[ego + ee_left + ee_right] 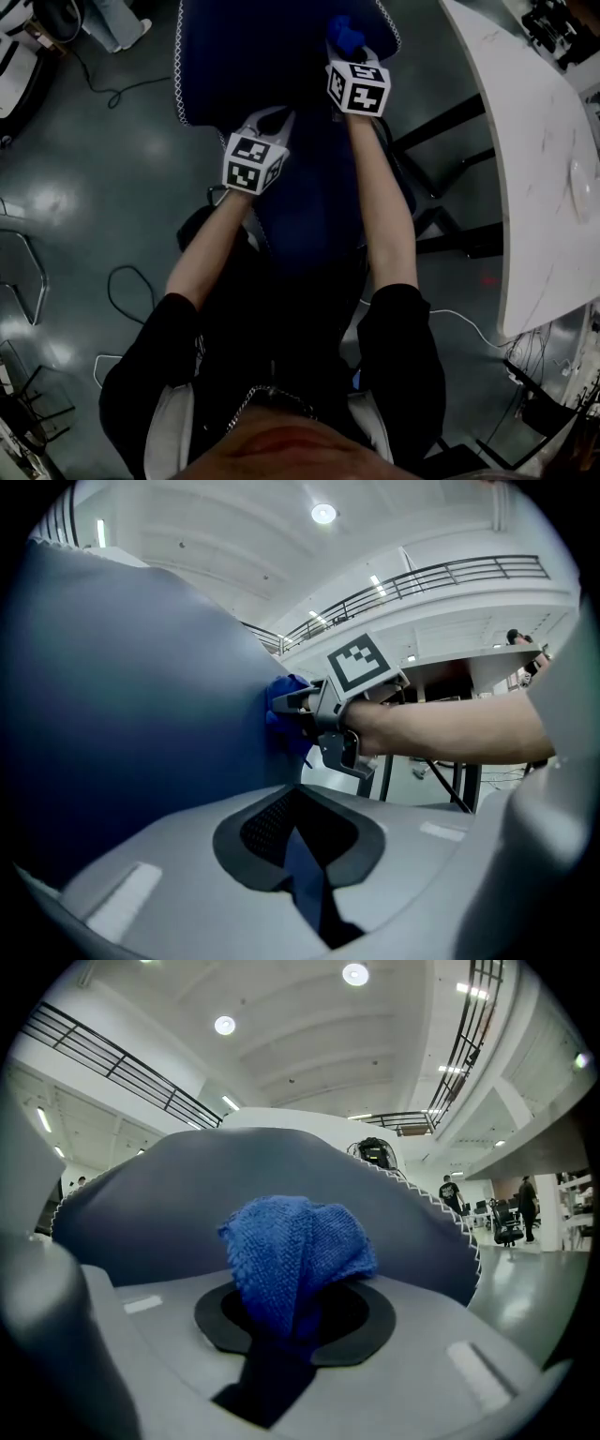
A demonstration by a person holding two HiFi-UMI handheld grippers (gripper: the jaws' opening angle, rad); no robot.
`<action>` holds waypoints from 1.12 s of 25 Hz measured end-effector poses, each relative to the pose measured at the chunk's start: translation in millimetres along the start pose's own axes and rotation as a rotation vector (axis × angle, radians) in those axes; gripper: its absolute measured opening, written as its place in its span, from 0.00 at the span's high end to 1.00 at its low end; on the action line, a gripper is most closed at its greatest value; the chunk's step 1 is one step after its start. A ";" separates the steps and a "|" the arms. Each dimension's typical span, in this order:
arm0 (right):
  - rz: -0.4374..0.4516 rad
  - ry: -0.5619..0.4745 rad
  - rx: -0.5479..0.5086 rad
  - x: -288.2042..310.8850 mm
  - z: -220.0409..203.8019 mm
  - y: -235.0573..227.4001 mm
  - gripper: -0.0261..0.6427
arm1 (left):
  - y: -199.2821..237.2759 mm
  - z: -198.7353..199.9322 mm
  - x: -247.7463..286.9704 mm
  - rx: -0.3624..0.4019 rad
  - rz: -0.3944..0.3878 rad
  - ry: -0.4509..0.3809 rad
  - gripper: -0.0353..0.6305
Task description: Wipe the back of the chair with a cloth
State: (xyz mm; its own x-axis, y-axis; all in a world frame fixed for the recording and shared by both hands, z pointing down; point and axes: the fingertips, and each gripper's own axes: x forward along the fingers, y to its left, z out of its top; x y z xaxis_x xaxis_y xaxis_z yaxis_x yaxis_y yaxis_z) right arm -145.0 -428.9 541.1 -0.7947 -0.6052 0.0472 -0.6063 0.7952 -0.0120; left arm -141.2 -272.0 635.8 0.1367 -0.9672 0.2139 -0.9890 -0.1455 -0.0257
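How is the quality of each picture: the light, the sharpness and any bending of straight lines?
Head view: dim overall, the chair back almost black, only the white table bright. Left gripper view: fisheye, so the balcony railing curves and the corners are black. Right gripper view: the same round border, the blue cloth sharp, glare from the ceiling lamps.
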 end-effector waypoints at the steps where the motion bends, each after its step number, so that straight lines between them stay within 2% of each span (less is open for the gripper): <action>1: 0.000 0.005 0.005 0.1 -3.5 0.2 0.80 | 0.2 -0.1 0.7 0.000 -0.001 0.000 0.93; 14: 0.005 0.087 0.026 -4.6 -57.4 -2.4 0.80 | -7.4 4.7 6.6 0.010 -0.020 -0.011 0.93; 28: 0.047 0.367 0.085 -11.6 -134.5 -7.7 0.79 | -3.4 2.7 1.6 0.000 -0.003 -0.005 0.93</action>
State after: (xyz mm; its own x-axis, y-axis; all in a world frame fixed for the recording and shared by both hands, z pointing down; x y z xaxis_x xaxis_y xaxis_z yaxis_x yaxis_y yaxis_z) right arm -127.1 -422.8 675.0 -0.7671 -0.5024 0.3990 -0.5823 0.8063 -0.1042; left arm -137.5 -273.6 633.6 0.1400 -0.9678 0.2093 -0.9886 -0.1484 -0.0247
